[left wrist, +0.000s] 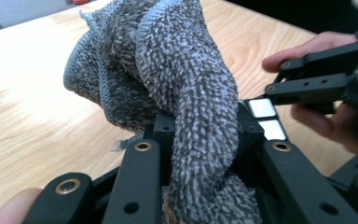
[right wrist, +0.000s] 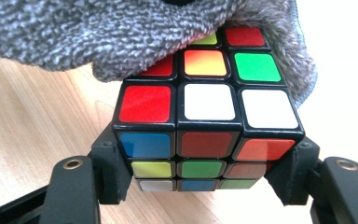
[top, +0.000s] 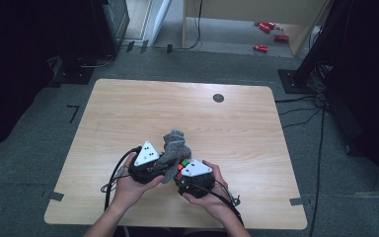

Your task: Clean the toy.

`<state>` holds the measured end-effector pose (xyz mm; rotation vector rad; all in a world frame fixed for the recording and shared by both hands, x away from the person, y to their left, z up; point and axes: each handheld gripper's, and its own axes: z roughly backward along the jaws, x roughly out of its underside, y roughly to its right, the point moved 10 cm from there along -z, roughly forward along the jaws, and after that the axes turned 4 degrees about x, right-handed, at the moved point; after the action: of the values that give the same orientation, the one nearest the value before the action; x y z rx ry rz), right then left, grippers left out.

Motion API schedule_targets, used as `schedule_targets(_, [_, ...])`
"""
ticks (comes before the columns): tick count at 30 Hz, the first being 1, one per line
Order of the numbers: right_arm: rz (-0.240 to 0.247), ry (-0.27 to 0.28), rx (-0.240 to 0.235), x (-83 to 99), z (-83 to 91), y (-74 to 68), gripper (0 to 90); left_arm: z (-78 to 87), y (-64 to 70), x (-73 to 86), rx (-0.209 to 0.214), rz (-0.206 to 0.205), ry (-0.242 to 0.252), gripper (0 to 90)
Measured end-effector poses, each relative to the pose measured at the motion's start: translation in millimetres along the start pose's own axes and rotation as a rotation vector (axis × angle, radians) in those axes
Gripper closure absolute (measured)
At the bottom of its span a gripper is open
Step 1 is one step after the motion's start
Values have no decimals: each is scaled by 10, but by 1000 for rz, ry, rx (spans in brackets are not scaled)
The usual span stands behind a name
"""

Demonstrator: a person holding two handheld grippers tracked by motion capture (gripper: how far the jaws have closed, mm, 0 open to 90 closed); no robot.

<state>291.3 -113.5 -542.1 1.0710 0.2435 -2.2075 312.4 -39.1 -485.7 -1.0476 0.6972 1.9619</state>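
The right gripper (right wrist: 205, 186) has its jaws closed on the sides of a scrambled puzzle cube (right wrist: 205, 126), held low over the near edge of the table (top: 128, 108). The left gripper (left wrist: 200, 154) pinches a fuzzy grey cloth (left wrist: 186, 88), which rises lengthwise ahead of its jaws. The cloth drapes over the cube's far top edge, so the cube lies just beside the left gripper's tips, ready for wiping, I'd say.
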Motion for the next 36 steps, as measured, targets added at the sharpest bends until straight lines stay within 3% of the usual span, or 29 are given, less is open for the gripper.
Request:
schedule_targets(2, [-5,6,-7,-7,12,-2,350,-5,111,-37,21,-27,17,685])
schedule_targets(3, [0,6,-8,-10,23,-3,350,-49,224,-53,11,-72,12,642])
schedule_targets(6, [-4,5,-1,-9,37,-8,349,-98,254,-49,-5,-92,0,615])
schedule_targets(8, [2,2,14,5,52,9,350,-123,193,-29,-20,-77,-7,619])
schedule_targets(12, [30,-1,28,39,77,43,350,-106,20,30,-38,-4,-18,632])
schedule_targets(14, [23,3,28,35,89,45,350,-82,51,6,-14,4,-1,637])
schedule_targets(17, [7,13,18,15,97,45,350,-64,205,-76,43,-20,29,624])
schedule_targets(21, [1,22,22,3,119,71,350,-62,334,-142,119,13,48,528])
schedule_targets(23, [1,26,23,2,127,79,350,-63,407,-152,162,1,41,486])
schedule_targets(25, [3,24,26,4,127,83,350,-84,431,-144,145,-26,22,465])
schedule_targets(26, [2,23,28,5,126,82,350,-100,405,-137,113,-31,9,485])
schedule_targets(27, [3,21,31,6,124,81,350,-113,347,-125,67,-41,-3,557])
schedule_targets(29, [4,9,40,24,119,92,350,-117,283,-106,61,-36,-5,686])
schedule_targets(30, [5,8,42,26,116,94,350,-111,222,-84,54,-35,-6,703])
schedule_targets(31, [5,8,42,26,116,94,350,-111,222,-84,54,-35,-6,704])
schedule_targets(32, [5,7,44,32,112,93,350,-106,136,-51,8,-34,-20,704])
schedule_targets(33, [5,7,44,32,112,93,350,-106,136,-51,8,-34,-20,703])
schedule_targets(35, [9,4,47,37,105,91,350,-100,45,-12,-44,-37,-42,703])
schedule_targets(36, [8,2,45,40,101,88,350,-90,37,-8,-32,-15,-37,703])
